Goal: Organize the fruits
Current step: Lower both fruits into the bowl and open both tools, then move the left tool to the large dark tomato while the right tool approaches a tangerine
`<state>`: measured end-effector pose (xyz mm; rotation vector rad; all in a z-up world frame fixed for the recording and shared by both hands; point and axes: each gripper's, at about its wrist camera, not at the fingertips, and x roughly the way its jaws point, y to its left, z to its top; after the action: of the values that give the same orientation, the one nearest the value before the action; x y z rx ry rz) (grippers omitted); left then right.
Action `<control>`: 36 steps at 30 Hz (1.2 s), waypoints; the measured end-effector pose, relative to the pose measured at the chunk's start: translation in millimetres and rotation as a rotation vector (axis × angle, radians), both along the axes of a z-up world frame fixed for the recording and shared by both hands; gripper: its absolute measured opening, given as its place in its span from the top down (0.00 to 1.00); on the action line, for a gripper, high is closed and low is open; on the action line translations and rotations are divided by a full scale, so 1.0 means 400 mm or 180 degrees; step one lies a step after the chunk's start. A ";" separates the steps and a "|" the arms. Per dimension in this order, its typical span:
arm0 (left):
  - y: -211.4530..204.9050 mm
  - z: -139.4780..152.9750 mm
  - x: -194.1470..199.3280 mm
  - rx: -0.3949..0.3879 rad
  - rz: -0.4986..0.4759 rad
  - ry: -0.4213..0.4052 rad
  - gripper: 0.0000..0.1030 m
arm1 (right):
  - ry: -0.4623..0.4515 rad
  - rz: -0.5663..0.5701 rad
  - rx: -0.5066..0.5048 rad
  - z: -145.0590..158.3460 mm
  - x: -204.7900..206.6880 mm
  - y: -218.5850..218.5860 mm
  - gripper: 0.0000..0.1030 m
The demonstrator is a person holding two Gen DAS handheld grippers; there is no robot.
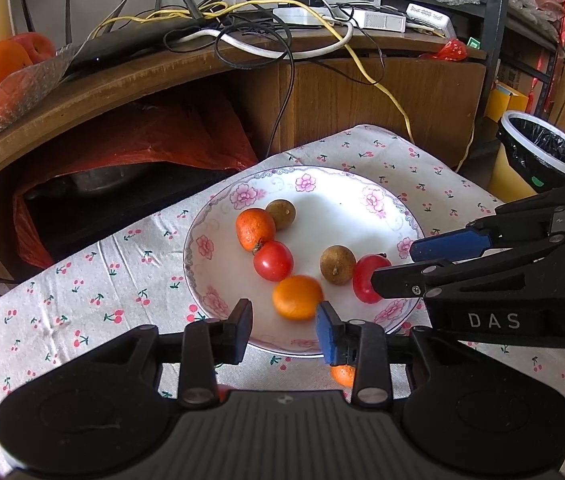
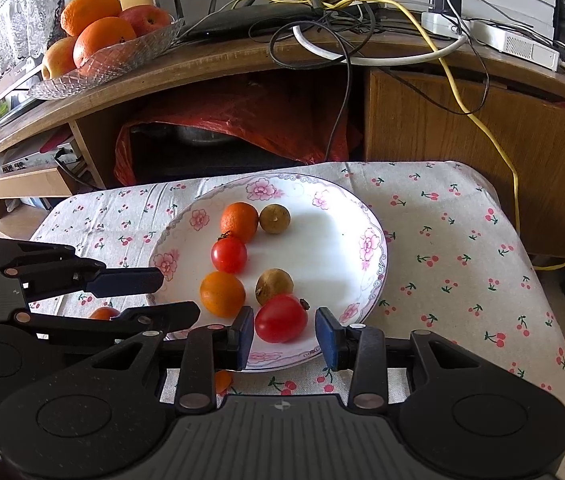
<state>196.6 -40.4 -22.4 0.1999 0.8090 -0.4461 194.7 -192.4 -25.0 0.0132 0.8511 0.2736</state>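
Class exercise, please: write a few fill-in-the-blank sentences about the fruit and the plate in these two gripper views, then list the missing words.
The floral plate holds ___ pieces of fruit.
Two of them are red ___.
The plate rests on a cloth printed with ___.
The glass bowl stands on the wooden ___.

Missing words: six; tomatoes; cherries; shelf

wooden cabinet (image 2: 462, 120) | tangled cables (image 2: 342, 24) on top | bin (image 1: 546, 148) | daylight
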 end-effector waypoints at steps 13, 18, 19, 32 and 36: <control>0.015 0.021 -0.021 0.0036 -0.0012 -0.0074 0.57 | -0.0020 0.0070 -0.0001 0.014 -0.020 0.013 0.67; 0.021 0.023 -0.029 0.0043 -0.0028 -0.0075 0.57 | -0.0017 0.0100 -0.0024 0.014 -0.025 0.019 0.67; 0.022 0.024 -0.031 0.0044 -0.0031 -0.0076 0.57 | -0.0018 0.0104 -0.0029 0.014 -0.026 0.020 0.67; 0.037 0.032 -0.051 0.0032 -0.0078 -0.0088 0.56 | -0.0005 0.0160 -0.0071 0.011 -0.037 0.039 0.67; 0.043 0.034 -0.066 0.0049 -0.0125 -0.0089 0.55 | 0.0001 0.0180 -0.0073 0.011 -0.044 0.041 0.67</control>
<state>170.2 -23.3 -8.8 0.2362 0.7823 -0.4732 177.2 -175.9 -20.7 -0.0322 0.8558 0.3171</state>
